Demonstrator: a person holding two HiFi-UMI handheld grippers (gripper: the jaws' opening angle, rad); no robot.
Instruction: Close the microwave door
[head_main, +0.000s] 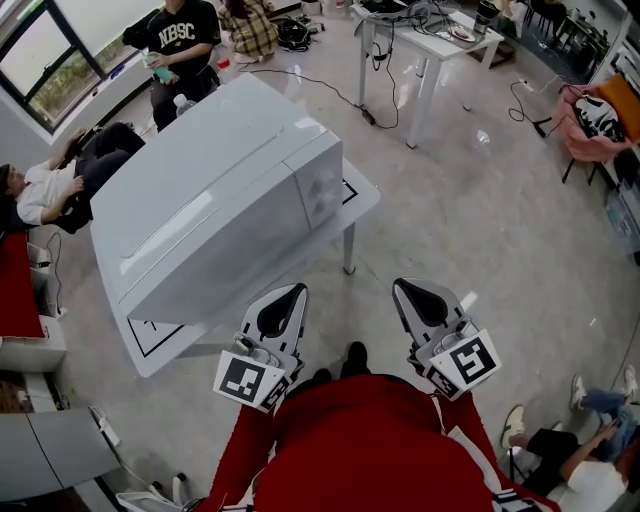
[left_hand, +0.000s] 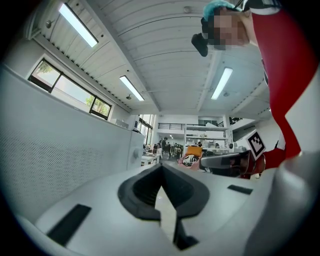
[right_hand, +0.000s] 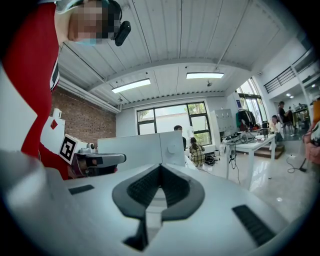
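A white microwave (head_main: 200, 210) stands on a small white table (head_main: 362, 203), its front facing me. Its door (head_main: 225, 255) lies flush with the control panel (head_main: 320, 185), which carries round knobs. My left gripper (head_main: 297, 290) hangs shut and empty below the table's near edge, apart from the microwave. My right gripper (head_main: 400, 286) is level with it on the right, also shut and empty. The left gripper view shows the microwave (left_hand: 65, 145) close on the left beyond my left gripper's (left_hand: 161, 166) closed jaws. Past my right gripper (right_hand: 160, 167), the microwave (right_hand: 142, 147) stands ahead.
Several people (head_main: 180, 40) sit on the floor by the window at the back left. A white desk (head_main: 430, 45) with cables stands behind, and a cord (head_main: 320, 85) runs across the floor. A pink chair (head_main: 590, 125) is at the right, a seated person (head_main: 575, 465) at the bottom right.
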